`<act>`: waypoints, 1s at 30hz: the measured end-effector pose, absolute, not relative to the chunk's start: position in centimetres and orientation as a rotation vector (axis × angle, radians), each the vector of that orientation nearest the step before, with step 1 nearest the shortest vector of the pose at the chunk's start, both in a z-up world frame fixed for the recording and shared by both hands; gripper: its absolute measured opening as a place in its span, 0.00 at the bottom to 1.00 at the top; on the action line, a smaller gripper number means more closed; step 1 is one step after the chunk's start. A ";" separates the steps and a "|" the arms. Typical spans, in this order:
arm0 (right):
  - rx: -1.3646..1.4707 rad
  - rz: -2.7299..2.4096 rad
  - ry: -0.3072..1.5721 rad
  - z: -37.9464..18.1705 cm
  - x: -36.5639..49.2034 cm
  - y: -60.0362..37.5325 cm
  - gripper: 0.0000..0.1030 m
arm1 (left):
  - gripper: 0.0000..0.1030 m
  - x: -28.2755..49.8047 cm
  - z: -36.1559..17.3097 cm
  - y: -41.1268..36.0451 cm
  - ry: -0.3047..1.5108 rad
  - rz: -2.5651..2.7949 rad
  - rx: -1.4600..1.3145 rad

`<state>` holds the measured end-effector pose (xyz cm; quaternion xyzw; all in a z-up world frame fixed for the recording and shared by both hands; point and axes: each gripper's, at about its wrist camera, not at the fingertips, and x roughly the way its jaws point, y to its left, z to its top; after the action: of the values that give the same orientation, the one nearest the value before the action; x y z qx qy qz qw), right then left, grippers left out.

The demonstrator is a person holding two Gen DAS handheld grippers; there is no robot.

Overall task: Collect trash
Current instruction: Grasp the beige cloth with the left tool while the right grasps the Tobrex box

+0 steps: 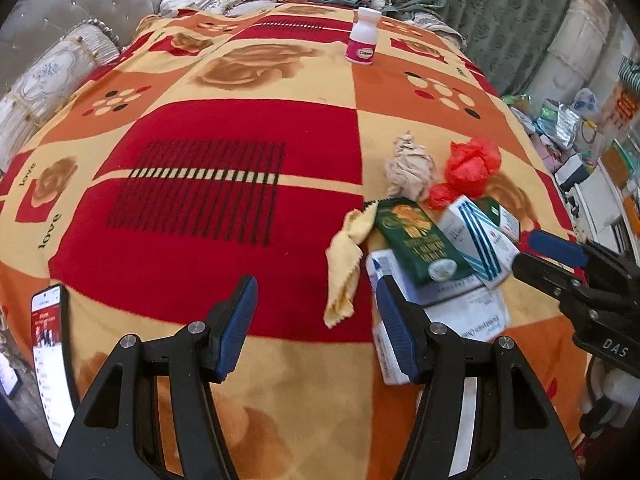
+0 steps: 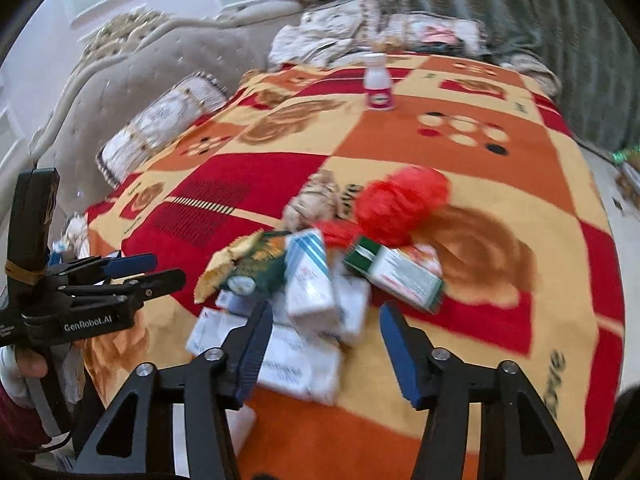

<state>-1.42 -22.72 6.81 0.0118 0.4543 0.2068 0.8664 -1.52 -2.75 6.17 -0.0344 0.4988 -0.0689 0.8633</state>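
Near the bed's edge the trash pile (image 2: 304, 292) sits on the blanket (image 1: 224, 128): light cardboard boxes, crumpled paper (soft, crushable). Both the left gripper (image 1: 316, 328) and right gripper (image 2: 326, 344) hang released, empty. Pinch boxes across their flat faces.

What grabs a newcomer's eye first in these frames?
The loud red, orange and yellow blanket covering the bed fills both views. Near its right side sits a heap of trash: a crumpled red bag, a dark green packet and white cartons. A white bottle with a pink label stands alone at the far end.
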 end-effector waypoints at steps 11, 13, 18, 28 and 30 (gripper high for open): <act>-0.071 0.467 1.045 4.4 2.7 -19.9 0.40 | 0.56 2.5 3.4 -3.5 1.116 -0.227 -0.093; -0.066 0.472 1.049 4.1 2.7 -19.9 0.32 | 0.45 3.0 2.8 -3.6 1.123 -0.234 -0.094; -0.061 0.482 1.038 3.6 2.7 -20.0 0.27 | 0.17 3.3 2.7 -3.6 1.126 -0.254 -0.105; -0.001 0.480 0.968 6.3 0.2 -21.6 0.27 | 0.14 0.7 6.4 -3.8 1.041 -0.272 -0.130; 0.000 0.477 0.961 6.7 -0.6 -21.9 0.27 | 0.14 0.1 7.2 -4.4 1.021 -0.286 -0.123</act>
<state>-0.58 -21.91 6.70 0.0002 0.4577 0.2273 0.8595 0.11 -4.37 7.23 -0.0587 0.4866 -0.1361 0.8609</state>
